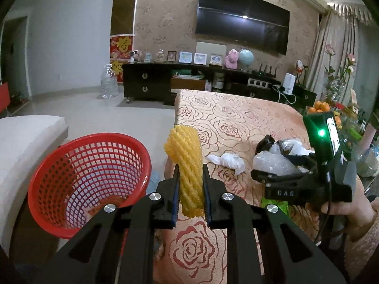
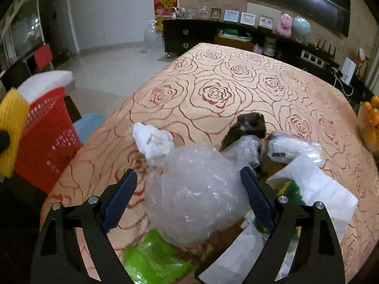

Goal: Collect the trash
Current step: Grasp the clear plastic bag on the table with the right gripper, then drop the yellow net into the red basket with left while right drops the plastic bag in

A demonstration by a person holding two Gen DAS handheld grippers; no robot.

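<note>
My left gripper [image 1: 190, 172] is shut on a yellow foam fruit net [image 1: 187, 165], held upright beside the table's left edge, just right of the red mesh basket [image 1: 87, 177]. The net [image 2: 11, 127] and basket [image 2: 47, 142] also show at the left of the right wrist view. My right gripper [image 2: 189, 182] is open, its jaws on either side of a clear bubble-wrap wad [image 2: 194, 194] lying on the table. The right gripper [image 1: 267, 177] also shows in the left wrist view, over the trash pile. A crumpled white tissue [image 2: 154, 142] lies just beyond the wad.
The table has a rose-patterned cloth [image 2: 225, 90]. More trash lies around the wad: a black wrapper [image 2: 251, 123], white plastic bags [image 2: 315, 187], a green wrapper [image 2: 154, 258]. Oranges [image 2: 372, 118] stand at the right edge. A white seat [image 1: 26, 142] is left of the basket.
</note>
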